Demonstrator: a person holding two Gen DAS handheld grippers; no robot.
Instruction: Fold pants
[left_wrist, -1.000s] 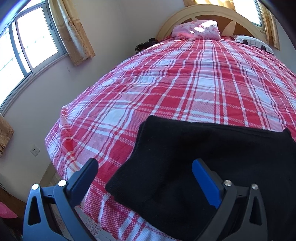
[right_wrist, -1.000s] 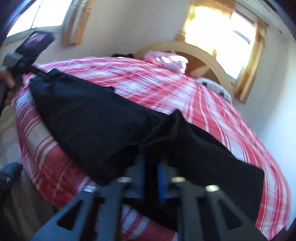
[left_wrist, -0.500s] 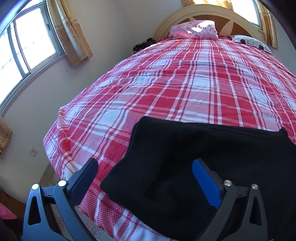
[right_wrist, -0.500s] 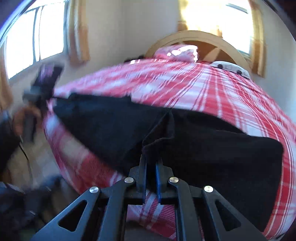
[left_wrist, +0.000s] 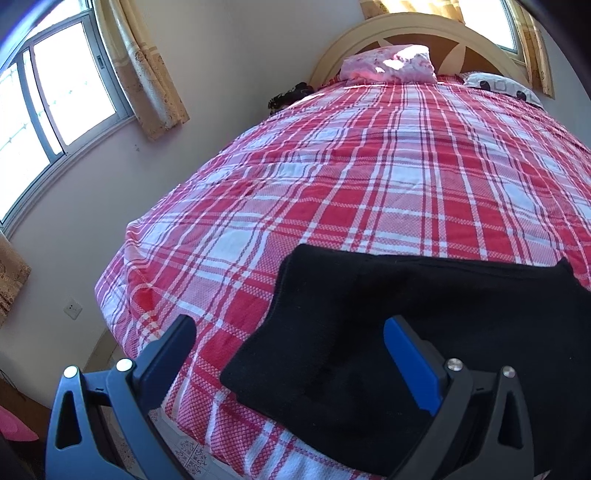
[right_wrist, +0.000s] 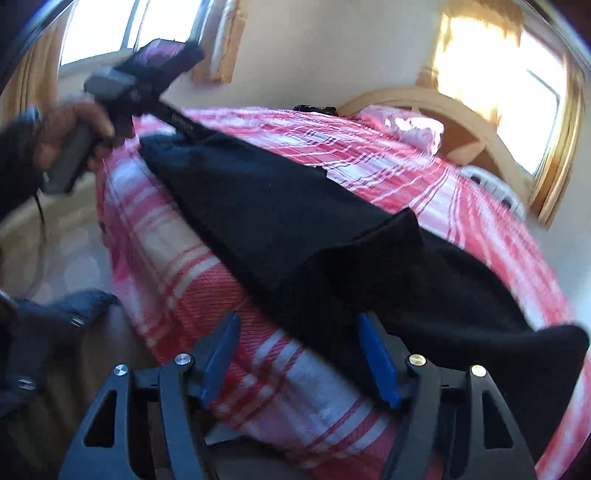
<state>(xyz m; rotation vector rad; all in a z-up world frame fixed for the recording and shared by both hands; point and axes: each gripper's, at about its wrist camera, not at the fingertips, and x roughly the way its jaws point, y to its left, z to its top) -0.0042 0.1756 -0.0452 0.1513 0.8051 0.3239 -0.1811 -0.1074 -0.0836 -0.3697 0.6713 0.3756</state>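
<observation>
The black pants (left_wrist: 424, 325) lie along the foot edge of the bed (left_wrist: 332, 177), long axis parallel to it. Both grippers — left gripper (left_wrist: 291, 347) and right gripper (right_wrist: 299, 354) — hover with fingers spread, released; the right sits nearer mid-length.

A home bedroom: a wide bed (left_wrist: 369, 177) under a red-and-white plaid cover, an arched wooden headboard (left_wrist: 417, 29), 2 pillows, one pink (left_wrist: 388, 68) and one white with dark patches (left_wrist: 500, 86), patterned curtains (left_wrist: 147, 66) beside a sliding window (left_wrist: 48, 103), and a wall socket (left_wrist: 72, 307).
</observation>
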